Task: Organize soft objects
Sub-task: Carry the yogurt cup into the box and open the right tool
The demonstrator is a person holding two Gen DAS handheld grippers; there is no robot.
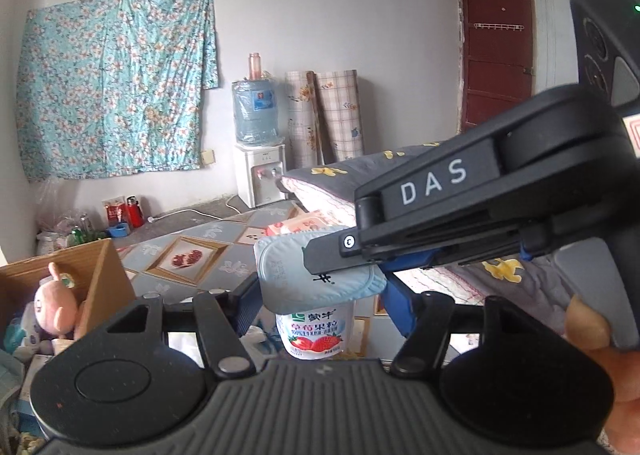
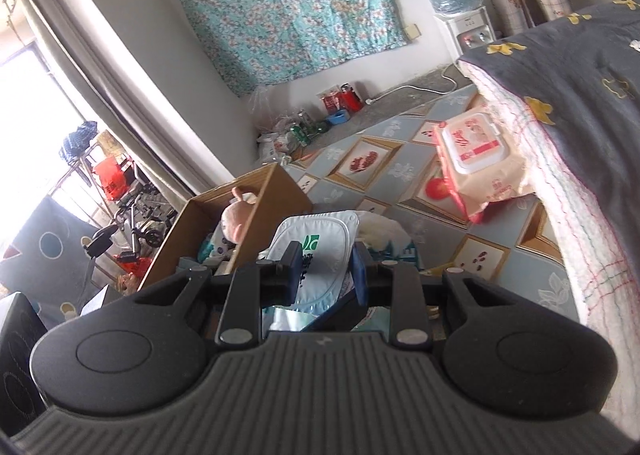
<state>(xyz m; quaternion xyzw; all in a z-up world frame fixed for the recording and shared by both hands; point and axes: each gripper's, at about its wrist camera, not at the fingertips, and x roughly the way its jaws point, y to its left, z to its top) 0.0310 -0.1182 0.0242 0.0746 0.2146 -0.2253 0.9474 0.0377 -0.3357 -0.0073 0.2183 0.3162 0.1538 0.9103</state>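
A strawberry yogurt cup (image 1: 315, 331) with a pale foil lid (image 1: 280, 267) hangs in the air between the fingers of my left gripper (image 1: 322, 291), which is shut on its sides. My right gripper (image 1: 320, 259) reaches in from the right, and one black finger lies across the lid. In the right wrist view, the right gripper (image 2: 326, 267) is shut on the near edge of the lid (image 2: 316, 235). An open cardboard box (image 1: 100, 271) (image 2: 256, 195) sits low on the left with a pink plush toy (image 1: 54, 307) (image 2: 234, 219) inside.
A pink wet-wipes pack (image 2: 476, 151) lies on the patterned sheet (image 2: 360, 183) beside a folded grey quilt (image 2: 580, 95). A water dispenser (image 1: 256, 115) and rolled mats stand by the far wall. Bags and bottles (image 2: 288, 131) crowd the floor corner. A hand (image 1: 588, 327) holds the right gripper.
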